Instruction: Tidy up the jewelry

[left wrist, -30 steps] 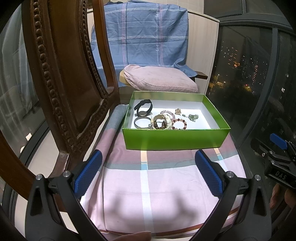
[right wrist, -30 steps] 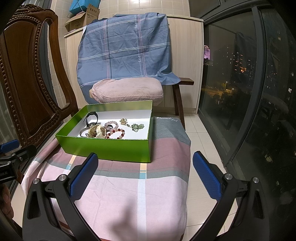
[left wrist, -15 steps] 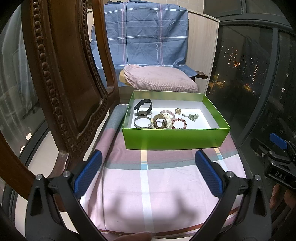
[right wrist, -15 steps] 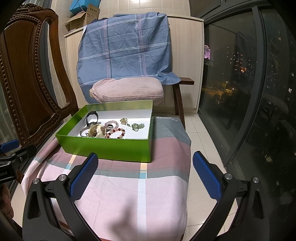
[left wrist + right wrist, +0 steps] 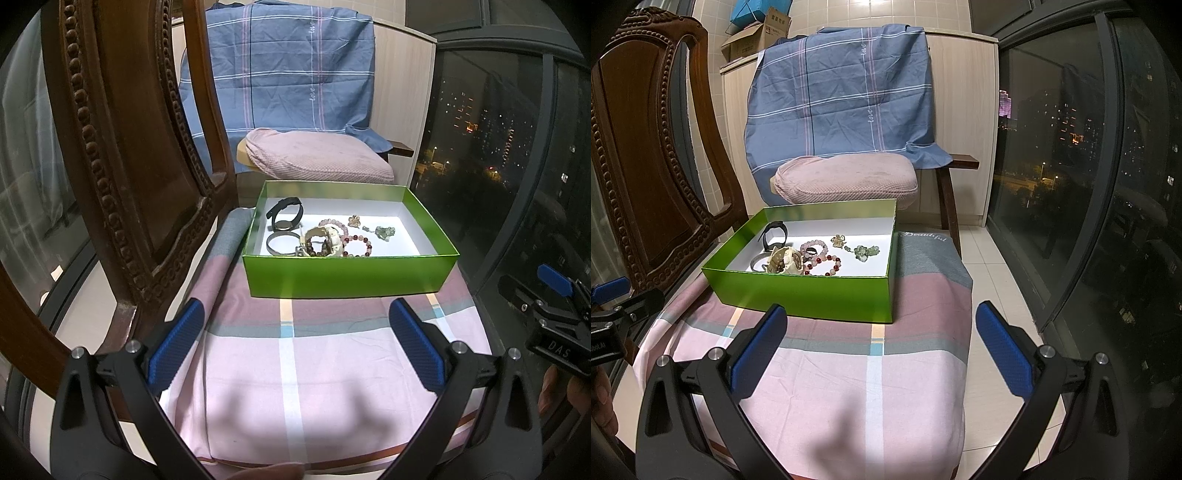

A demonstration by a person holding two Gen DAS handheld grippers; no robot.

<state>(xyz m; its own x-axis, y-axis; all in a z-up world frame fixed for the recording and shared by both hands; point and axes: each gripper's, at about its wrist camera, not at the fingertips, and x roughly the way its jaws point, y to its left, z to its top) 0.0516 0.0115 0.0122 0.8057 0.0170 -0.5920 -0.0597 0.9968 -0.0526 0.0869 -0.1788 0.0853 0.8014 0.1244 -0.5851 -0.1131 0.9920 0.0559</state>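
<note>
Jewelry (image 5: pixel 325 236) in green box (image 5: pixel 347 275) (cardboard boxes (image 5: pixel 757 35) right view only); both jaws apart.

The green box (image 5: pixel 347 273)'s near wall hides the lower parts of the bracelets (image 5: pixel 334 243) heaped by it, and the pieces overlap so their number cannot be told. The small pale-green ornament (image 5: pixel 865 252) is too small to identify. The carved wooden chair (image 5: pixel 122 158) is cut off by the left wrist picture's top and left edges.
</note>
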